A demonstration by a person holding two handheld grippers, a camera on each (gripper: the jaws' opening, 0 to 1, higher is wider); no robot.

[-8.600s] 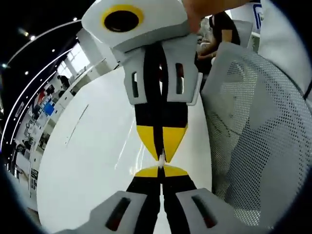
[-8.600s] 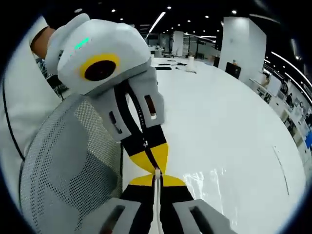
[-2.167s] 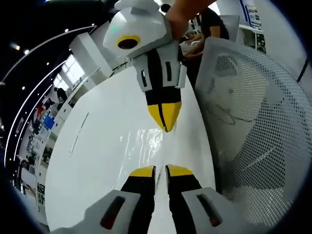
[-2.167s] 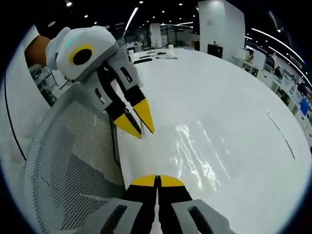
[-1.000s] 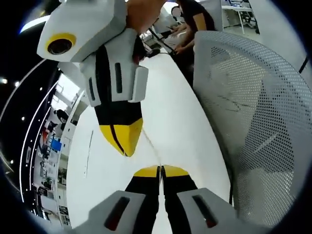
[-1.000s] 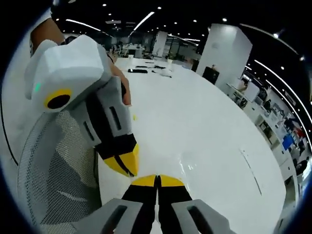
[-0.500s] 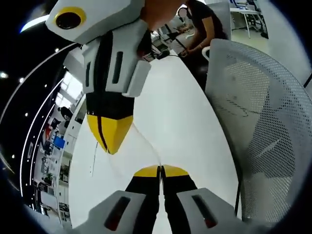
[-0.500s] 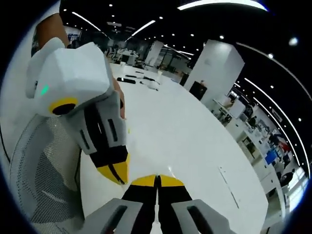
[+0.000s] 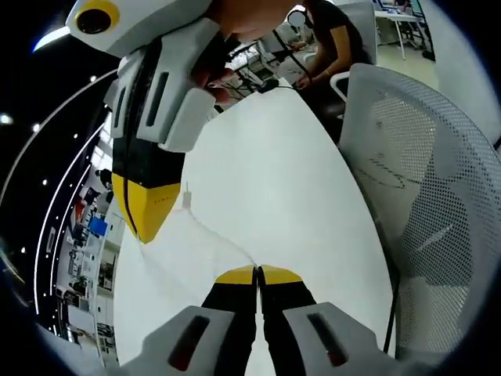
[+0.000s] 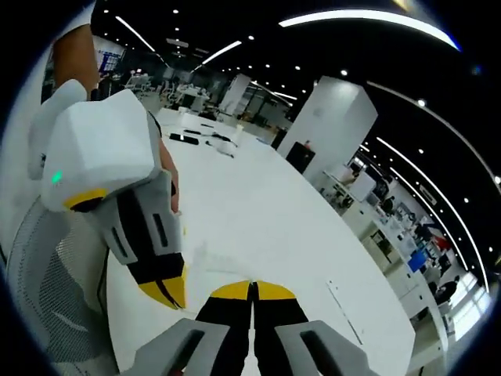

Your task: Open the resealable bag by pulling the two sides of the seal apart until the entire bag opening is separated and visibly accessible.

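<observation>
The resealable bag (image 9: 210, 233) is clear plastic and hard to see. In the left gripper view it stretches as a taut film from my left gripper (image 9: 257, 271), shut on one side, up-left to my right gripper (image 9: 142, 232), shut on the other. A person's hand holds that gripper from above. In the right gripper view my right gripper (image 10: 252, 287) is shut at the bottom, and the left gripper (image 10: 175, 301) hangs close on its left, tips down. A faint film of the bag (image 10: 205, 255) shows between them. I cannot tell how far the seal has parted.
A broad white table (image 9: 297, 172) lies below both grippers. A white mesh chair (image 9: 423, 204) stands close beside it, also the chair (image 10: 55, 290). A person (image 9: 329, 39) sits at the table's far end. Small dark items (image 10: 188, 139) lie far back on the table.
The two grippers have drawn apart; the right one has slid left in the left gripper view. The clear film now shows stretched between them. Both views have tilted upward.
</observation>
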